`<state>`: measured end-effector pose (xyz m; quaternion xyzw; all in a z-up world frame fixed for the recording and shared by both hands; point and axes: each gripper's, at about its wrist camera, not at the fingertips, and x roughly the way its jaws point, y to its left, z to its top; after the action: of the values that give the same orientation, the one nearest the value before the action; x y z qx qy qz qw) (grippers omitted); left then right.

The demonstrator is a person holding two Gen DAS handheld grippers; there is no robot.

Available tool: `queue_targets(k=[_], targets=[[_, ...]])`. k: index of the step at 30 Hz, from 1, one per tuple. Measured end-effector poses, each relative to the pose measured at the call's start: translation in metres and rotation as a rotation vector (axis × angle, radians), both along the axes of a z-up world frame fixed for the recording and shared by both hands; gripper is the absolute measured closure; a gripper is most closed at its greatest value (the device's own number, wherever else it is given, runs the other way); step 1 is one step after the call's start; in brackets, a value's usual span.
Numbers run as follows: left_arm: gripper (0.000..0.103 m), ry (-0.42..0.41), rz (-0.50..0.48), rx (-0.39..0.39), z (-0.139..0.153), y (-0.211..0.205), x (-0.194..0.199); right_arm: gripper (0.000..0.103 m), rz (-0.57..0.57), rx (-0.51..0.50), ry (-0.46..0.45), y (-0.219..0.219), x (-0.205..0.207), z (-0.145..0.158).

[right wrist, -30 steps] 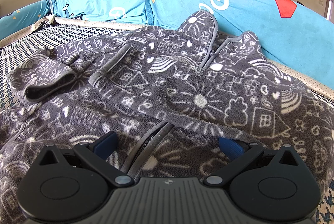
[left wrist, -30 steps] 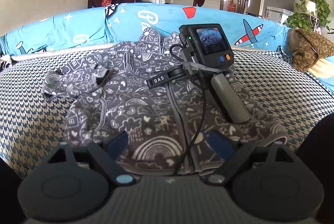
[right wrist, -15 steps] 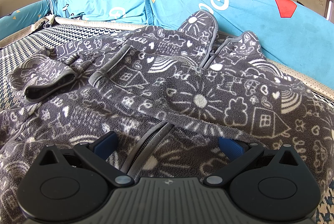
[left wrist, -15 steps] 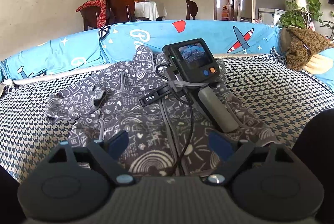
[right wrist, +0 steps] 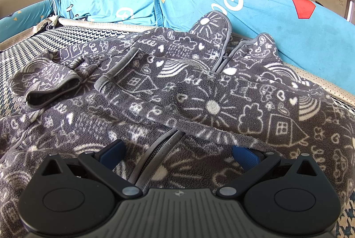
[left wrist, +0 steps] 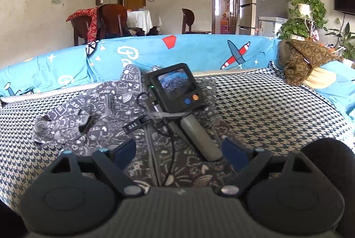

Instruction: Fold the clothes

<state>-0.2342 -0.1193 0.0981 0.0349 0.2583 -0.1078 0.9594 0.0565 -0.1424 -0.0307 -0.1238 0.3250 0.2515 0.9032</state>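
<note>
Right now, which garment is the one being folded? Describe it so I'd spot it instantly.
Find the sofa seat with the houndstooth cover, backed by a blue cartoon-print cover. The grey fleece jacket lies spread on it, zipped, covered in white doodles of houses, suns and rainbows. The brown patterned cloth at the sofa's end has none.

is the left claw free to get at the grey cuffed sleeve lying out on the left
Probably yes: the left claw is open and empty, and the grey patterned sleeve lies uncovered on the houndstooth cushion, nothing between them.
</note>
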Motion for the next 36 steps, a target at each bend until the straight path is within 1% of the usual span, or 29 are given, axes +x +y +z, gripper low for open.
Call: queue_targets(k=[4, 6, 8, 12, 14, 15, 17, 18, 24, 26, 29, 30, 33, 35, 36], targets=[[0.014, -0.025, -0.081, 0.016, 0.008, -0.018, -0.014, 0.0, 0.0, 0.0, 0.0, 0.0, 0.0, 0.0], [0.014, -0.032, -0.096, 0.015, 0.01, -0.022, -0.019, 0.0, 0.0, 0.0, 0.0, -0.001, 0.0, 0.0], [0.014, -0.028, -0.099, -0.016, 0.014, -0.022, -0.02, 0.0, 0.0, 0.0, 0.0, 0.0, 0.0, 0.0], [0.014, -0.038, -0.09, -0.017, 0.017, -0.025, -0.02, 0.0, 0.0, 0.0, 0.0, 0.0, 0.0, 0.0], [0.015, -0.019, -0.079, -0.05, 0.019, -0.023, -0.015, 0.0, 0.0, 0.0, 0.0, 0.0, 0.0, 0.0], [0.015, -0.023, -0.081, -0.057, 0.021, -0.024, -0.015, 0.0, 0.0, 0.0, 0.0, 0.0, 0.0, 0.0], [0.015, -0.072, -0.084, -0.031, 0.025, -0.028, -0.018, 0.0, 0.0, 0.0, 0.0, 0.0, 0.0, 0.0], [0.014, -0.083, -0.084, -0.038, 0.027, -0.027, -0.018, 0.0, 0.0, 0.0, 0.0, 0.0, 0.0, 0.0], [0.015, -0.085, -0.047, -0.093, 0.038, -0.027, -0.002, 0.0, 0.0, 0.0, 0.0, 0.0, 0.0, 0.0], [0.015, -0.109, -0.052, -0.068, 0.04, -0.03, -0.001, 0.0, 0.0, 0.0, 0.0, 0.0, 0.0, 0.0], [0.015, -0.079, -0.042, -0.099, 0.039, -0.03, 0.008, 0.0, 0.0, 0.0, 0.0, 0.0, 0.0, 0.0], [0.012, -0.089, -0.044, -0.095, 0.038, -0.031, 0.01, 0.0, 0.0, 0.0, 0.0, 0.0, 0.0, 0.0], [0.0, -0.106, -0.031, -0.1, 0.037, -0.03, 0.018, 0.0, 0.0, 0.0, 0.0, 0.0, 0.0, 0.0], [0.0, -0.115, 0.004, -0.094, 0.035, -0.026, 0.027, 0.0, 0.0, 0.0, 0.0, 0.0, 0.0, 0.0], [0.0, -0.099, 0.022, -0.09, 0.034, -0.022, 0.034, 0.0, 0.0, 0.0, 0.0, 0.0, 0.0, 0.0]])
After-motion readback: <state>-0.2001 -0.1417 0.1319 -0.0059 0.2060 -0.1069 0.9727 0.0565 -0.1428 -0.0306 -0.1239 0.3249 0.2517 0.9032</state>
